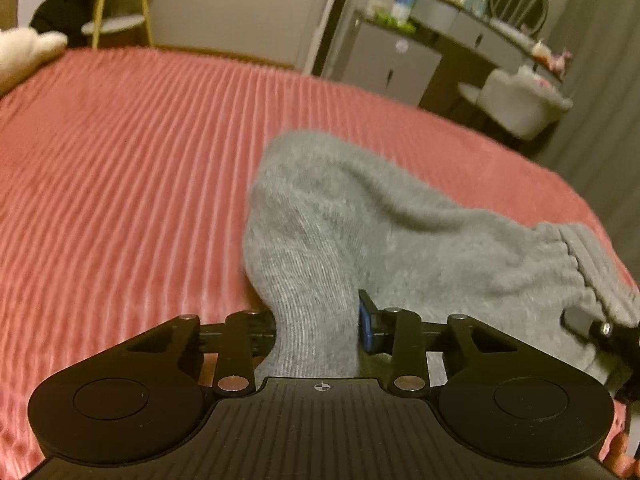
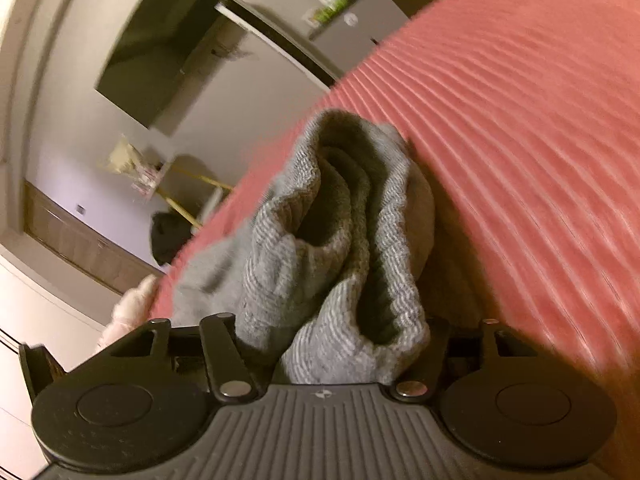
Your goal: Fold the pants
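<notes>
Grey knit pants fill the middle of the left wrist view, lying on a pink ribbed bedspread that covers the bed. A bunched fold of the fabric rises from the bed and runs down between the fingers of the left tool, which is closed onto it, the blue pad pressed to the cloth's right side. The ribbed waistband lies to the right, and there the tip of the right tool meets the cloth at the frame edge. Far right stands a dark table carrying small bottles and boxes, with a white chair before it. Far left are a white stool with yellow legs and a pale plush toy.

In the right wrist view the scene is tilted, the bedspread sloping across the right side. The ribbed waistband is gathered in folds, open like a pouch, and feeds down into the right tool, whose fingers are closed on the cloth; their tips are hidden by it. Far left a dark screen hangs on the wall.
</notes>
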A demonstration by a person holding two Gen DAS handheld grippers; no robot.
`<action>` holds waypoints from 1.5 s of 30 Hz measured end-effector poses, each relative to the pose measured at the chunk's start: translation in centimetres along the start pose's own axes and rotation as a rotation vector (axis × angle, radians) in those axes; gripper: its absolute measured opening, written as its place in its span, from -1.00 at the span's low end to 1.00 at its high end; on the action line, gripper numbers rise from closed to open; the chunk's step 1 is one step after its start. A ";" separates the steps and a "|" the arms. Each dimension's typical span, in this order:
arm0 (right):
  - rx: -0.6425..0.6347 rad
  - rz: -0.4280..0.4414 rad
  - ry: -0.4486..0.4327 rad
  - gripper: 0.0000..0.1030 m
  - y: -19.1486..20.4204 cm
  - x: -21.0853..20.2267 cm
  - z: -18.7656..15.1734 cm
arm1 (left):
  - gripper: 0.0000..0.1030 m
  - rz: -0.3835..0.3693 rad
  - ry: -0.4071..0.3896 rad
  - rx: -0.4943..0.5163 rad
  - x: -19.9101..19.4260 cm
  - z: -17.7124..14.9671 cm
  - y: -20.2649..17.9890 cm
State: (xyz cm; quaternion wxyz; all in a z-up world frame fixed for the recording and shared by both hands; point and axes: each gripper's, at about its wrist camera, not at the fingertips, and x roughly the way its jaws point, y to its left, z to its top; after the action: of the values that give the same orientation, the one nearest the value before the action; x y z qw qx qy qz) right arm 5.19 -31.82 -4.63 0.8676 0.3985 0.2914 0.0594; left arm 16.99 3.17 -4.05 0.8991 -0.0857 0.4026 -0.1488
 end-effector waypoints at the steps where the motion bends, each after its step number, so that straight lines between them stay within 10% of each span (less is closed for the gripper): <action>1: -0.011 0.014 -0.026 0.08 0.4 -0.3 0.4 | -0.31 -0.005 -0.029 0.012 -0.4 0.2 -0.5; 9: -0.118 0.060 -0.199 0.08 0.8 -2.4 3.9 | -0.15 -0.048 -0.211 0.064 -0.9 3.0 -3.9; 13: -0.158 -0.164 -0.274 0.66 -0.6 -3.3 4.8 | 0.52 0.244 -0.217 0.097 1.4 2.8 -5.2; 15: -0.210 -0.278 -0.358 0.75 -0.7 -4.6 5.0 | 0.55 0.276 -0.210 0.127 1.6 2.2 -5.0; 18: -0.184 -0.184 -0.355 0.75 -0.5 -5.6 5.2 | 0.56 0.235 -0.172 0.097 1.6 0.8 -4.8; 23: -0.410 -0.047 -0.274 -0.06 3.2 -4.4 2.7 | 0.77 0.142 -0.150 0.096 1.1 -2.6 -5.8; 29: -0.490 -0.184 -0.088 -0.28 2.5 0.0 0.9 | 0.82 0.137 -0.039 0.058 2.5 -3.3 -4.1; 45: -0.750 -0.288 -0.038 -0.26 5.0 0.6 -4.9 | 0.91 0.186 -0.011 0.057 -0.4 -5.5 -2.5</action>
State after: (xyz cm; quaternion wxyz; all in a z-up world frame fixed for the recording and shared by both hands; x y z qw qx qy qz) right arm 3.61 -25.00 -3.76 0.9575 0.0102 0.2863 0.0320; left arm 12.11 0.81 -6.75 0.9133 -0.0233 0.3995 -0.0756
